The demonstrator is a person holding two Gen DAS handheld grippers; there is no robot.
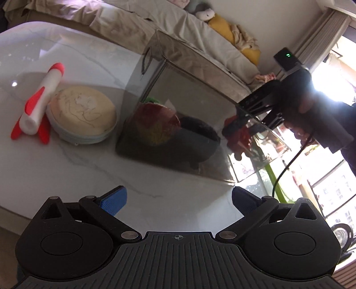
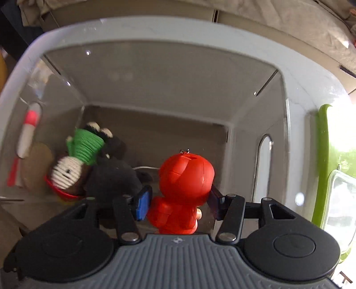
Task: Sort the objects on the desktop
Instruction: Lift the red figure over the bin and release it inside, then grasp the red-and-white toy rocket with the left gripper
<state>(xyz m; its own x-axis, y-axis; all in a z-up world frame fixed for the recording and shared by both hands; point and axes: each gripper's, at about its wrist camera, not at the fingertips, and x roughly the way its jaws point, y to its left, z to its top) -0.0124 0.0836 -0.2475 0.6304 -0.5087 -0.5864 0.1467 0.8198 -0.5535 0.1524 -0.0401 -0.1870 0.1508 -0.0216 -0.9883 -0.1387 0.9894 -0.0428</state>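
My right gripper [image 2: 179,200] points down into a clear plastic bin [image 2: 155,31] and is shut on a red toy figure [image 2: 184,184], its blue pads [image 2: 142,204] against the figure's sides. On the bin floor lie a crochet doll in green [image 2: 75,160] and a black plush toy [image 2: 113,177]. In the left wrist view the same bin [image 1: 178,73] stands on the white table, with the red figure [image 1: 238,135] hanging inside its right end. My left gripper [image 1: 179,201] is open over the table with nothing between its fingers. A red and white toy rocket [image 1: 37,104] leans on a round cream box [image 1: 82,113] at the left.
The white marble table [image 1: 66,169] curves away at its near and left edges. A green-rimmed container [image 2: 322,155] sits right of the bin. A sofa with cloth covers and soft toys [image 1: 207,13] runs behind the table. A person's hand [image 1: 300,111] grips the right tool.
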